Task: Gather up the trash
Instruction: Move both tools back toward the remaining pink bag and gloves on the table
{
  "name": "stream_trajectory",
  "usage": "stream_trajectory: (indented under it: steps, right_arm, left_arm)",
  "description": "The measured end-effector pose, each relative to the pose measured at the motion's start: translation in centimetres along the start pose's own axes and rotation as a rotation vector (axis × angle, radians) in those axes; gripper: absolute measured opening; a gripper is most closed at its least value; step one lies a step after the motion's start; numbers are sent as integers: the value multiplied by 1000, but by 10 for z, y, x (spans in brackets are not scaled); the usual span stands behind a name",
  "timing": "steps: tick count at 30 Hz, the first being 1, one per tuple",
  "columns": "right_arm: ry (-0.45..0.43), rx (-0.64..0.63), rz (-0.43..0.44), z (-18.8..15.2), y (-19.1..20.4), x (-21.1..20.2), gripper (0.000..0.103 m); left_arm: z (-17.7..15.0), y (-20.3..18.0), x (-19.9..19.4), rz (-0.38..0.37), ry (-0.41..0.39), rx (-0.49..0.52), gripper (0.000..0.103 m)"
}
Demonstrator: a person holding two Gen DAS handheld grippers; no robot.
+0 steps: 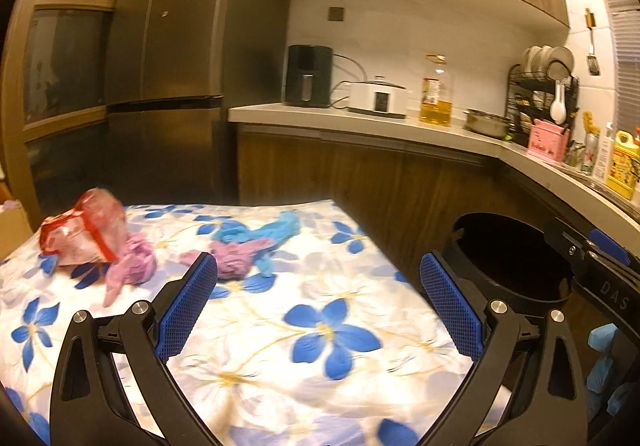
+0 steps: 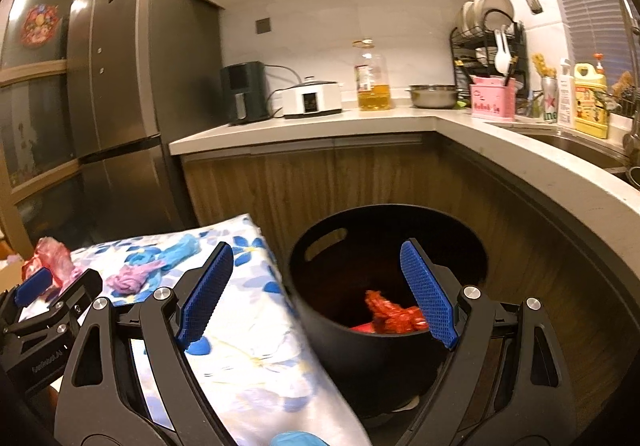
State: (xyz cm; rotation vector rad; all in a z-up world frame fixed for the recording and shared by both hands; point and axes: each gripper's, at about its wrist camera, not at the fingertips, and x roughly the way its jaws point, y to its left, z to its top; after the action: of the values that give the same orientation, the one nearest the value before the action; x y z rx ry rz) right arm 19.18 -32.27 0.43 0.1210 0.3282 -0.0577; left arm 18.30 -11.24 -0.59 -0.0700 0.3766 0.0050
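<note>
— How are the two tongs seen to stand?

— The left gripper is spread wide above the flower-printed tabletop, with nothing held between its blue pads. The right gripper is likewise spread wide and empty, poised over the black bin, which is placed just beside the tabletop's right edge, below the curved counter.

— Where is the trash found?

— A red crumpled wrapper is seen lying inside the bin. On the tabletop, toward the far left corner, a red-and-clear plastic bag is laid, touched at its near side by a pink crumpled piece. Near the middle of the far edge a second pink wad is set against a blue crumpled piece; the two are touching. Both clusters lie beyond the left gripper's fingertips.

— What else is shown?

— On the counter an oil bottle, a white cooker, a black appliance, a steel bowl and a dish rack are lined up. A dark refrigerator is stood at the counter's left end. Slight blur is noted in the left wrist view.
</note>
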Motion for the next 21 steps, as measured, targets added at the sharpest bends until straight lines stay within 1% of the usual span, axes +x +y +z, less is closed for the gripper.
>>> stream_trajectory:
  steps: [7, 21]
  right_arm:
    - [11, -34, 54, -5, 36, 5, 85]
    - [61, -94, 150, -21, 103, 23, 85]
  left_arm:
    - [-3, 34, -3, 61, 4, -37, 97]
    - [-10, 88, -10, 153, 10, -81, 97]
